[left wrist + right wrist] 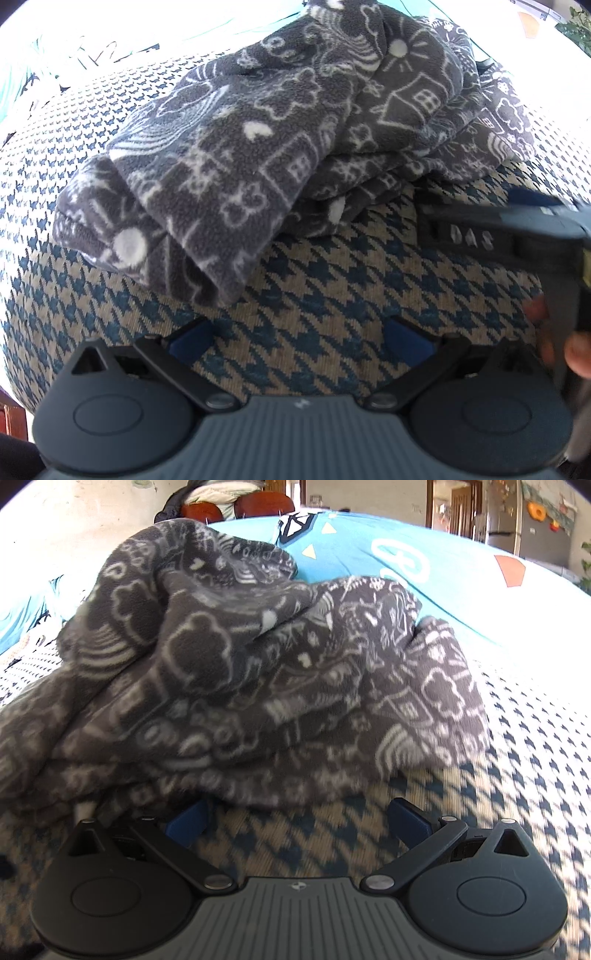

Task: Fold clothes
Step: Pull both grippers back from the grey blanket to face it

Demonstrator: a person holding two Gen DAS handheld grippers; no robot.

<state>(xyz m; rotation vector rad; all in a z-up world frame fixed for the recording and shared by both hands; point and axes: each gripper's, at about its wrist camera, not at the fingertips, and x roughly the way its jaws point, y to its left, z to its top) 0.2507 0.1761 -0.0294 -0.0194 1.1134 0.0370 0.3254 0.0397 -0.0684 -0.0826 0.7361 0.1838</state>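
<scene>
A grey fleece garment (pixel 280 140) with white doodle prints lies bunched on a blue-and-beige houndstooth cloth (pixel 314 295). My left gripper (pixel 301 341) is open and empty, just short of the garment's near folded end. In the right wrist view the same garment (pixel 240 686) lies heaped in front of my right gripper (pixel 297 823), which is open with its left blue pad at the garment's near edge. The right gripper's body also shows at the right edge of the left wrist view (pixel 517 236), with the person's fingers on it.
A turquoise printed sheet (pixel 424 554) lies behind the garment. Red-brown chair backs (pixel 236 507) stand at the far side. A room with doorways and a plant lies at the far right. Houndstooth cloth (pixel 535 738) spreads to the right of the garment.
</scene>
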